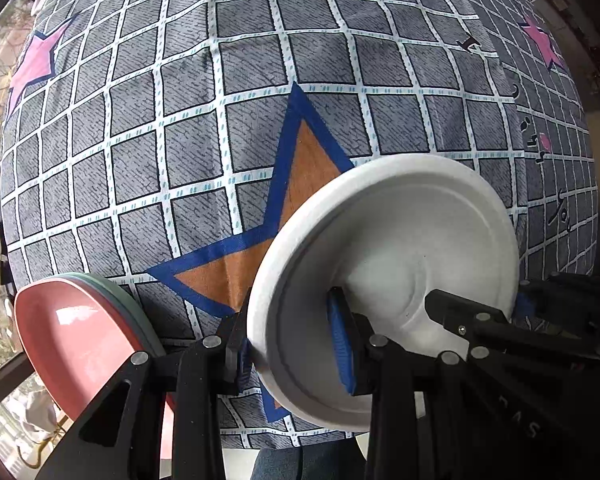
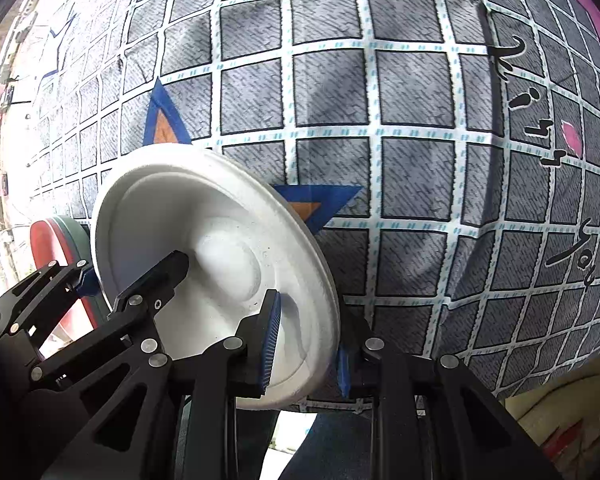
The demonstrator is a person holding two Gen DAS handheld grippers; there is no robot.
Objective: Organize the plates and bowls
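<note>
White foam plate [image 1: 400, 240], round, raised rim.

Surface: covered by a grey cloth [image 1: 260, 80] with white grid lines, printed with stars (one orange with blue border, others pink). A stack of plates [image 1: 80, 340], pink uppermost, is seen at 8 o'clock.
</note>
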